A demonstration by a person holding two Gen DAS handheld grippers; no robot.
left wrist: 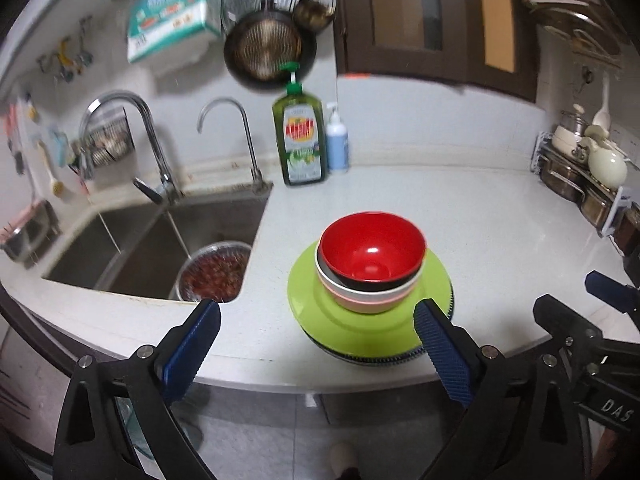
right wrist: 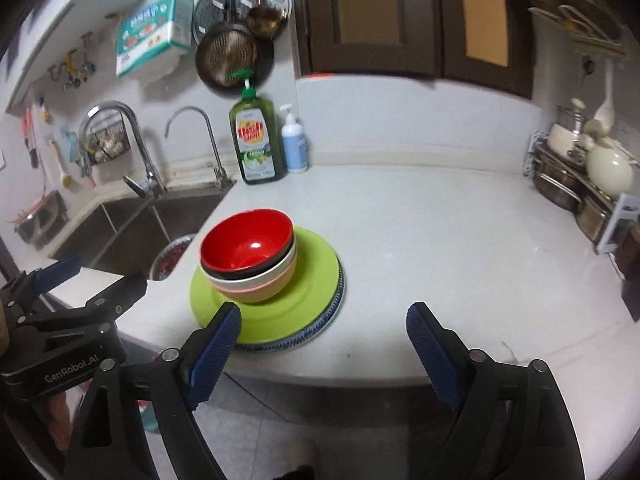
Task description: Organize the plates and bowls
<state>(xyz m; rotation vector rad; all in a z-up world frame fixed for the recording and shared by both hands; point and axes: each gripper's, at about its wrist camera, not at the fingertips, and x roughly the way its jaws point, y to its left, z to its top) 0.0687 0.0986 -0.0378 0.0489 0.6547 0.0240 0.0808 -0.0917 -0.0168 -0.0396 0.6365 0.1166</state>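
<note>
A red bowl [left wrist: 370,250] nests inside a white bowl [left wrist: 370,294] with a pink-orange band. Both stand on a lime green plate [left wrist: 312,304], which lies on a blue-rimmed plate [left wrist: 372,360] near the counter's front edge. The same stack shows in the right wrist view: red bowl [right wrist: 248,242], white bowl [right wrist: 260,286], green plate [right wrist: 308,280], blue-rimmed plate [right wrist: 320,326]. My left gripper [left wrist: 318,354] is open and empty, held in front of the stack. My right gripper [right wrist: 324,346] is open and empty, to the stack's right. Each gripper appears in the other's view, the right gripper [left wrist: 588,300] and the left gripper [right wrist: 96,280].
A steel sink [left wrist: 160,240] with two taps and a metal pot [left wrist: 214,272] of reddish contents lies left. A green soap bottle [left wrist: 300,136] and a white pump bottle [left wrist: 337,140] stand by the wall. A rack of pots [left wrist: 580,164] is at the right. White counter [right wrist: 440,240] stretches right.
</note>
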